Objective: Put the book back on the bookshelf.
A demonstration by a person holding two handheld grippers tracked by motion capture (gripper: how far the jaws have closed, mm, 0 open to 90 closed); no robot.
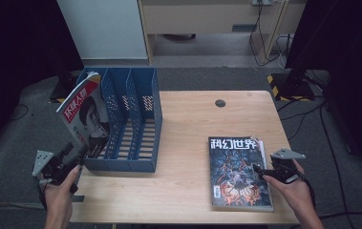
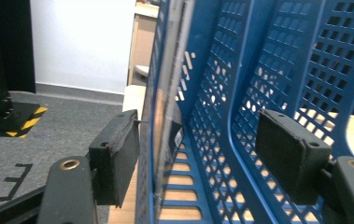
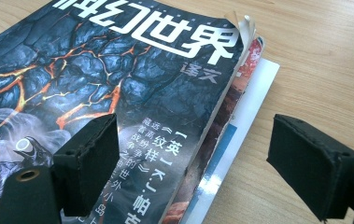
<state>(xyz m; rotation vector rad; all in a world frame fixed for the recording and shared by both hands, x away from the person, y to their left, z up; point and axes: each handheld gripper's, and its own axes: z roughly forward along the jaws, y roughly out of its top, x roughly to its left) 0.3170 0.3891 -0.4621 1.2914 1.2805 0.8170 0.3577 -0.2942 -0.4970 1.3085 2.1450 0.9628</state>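
The left gripper (image 1: 76,155) is at the front left corner of the table, and its jaws are apart. In the left gripper view the two black pads (image 2: 116,158) stand on both sides of the near end of the blue file rack (image 1: 131,119). The left pad is just beside the outer wall, where the edge of the red magazine (image 1: 87,117) shows, but I cannot tell if it touches; the right pad is clearly free of the mesh. So this gripper is released, holding nothing.

The red magazine stands in the leftmost slot of the rack. Its long axis goes up and away from the person, and it leans to the left, with the cover facing left. Its lower part is hidden behind the rack wall, and in the left gripper view it shows as a thin edge, so the cover cannot be read there.

The right gripper (image 1: 260,171) is over the right edge of the dark magazine (image 1: 238,171), which lies flat on the table (image 1: 188,124) at the front right, with its long axis running away from the person and its title at the far end. Its jaws are also apart and grip nothing. The right gripper view shows that more magazines (image 3: 242,126) lie under the dark one, their edges sticking out at the right; from the high view this is hard to make out. How many there are, I cannot tell.
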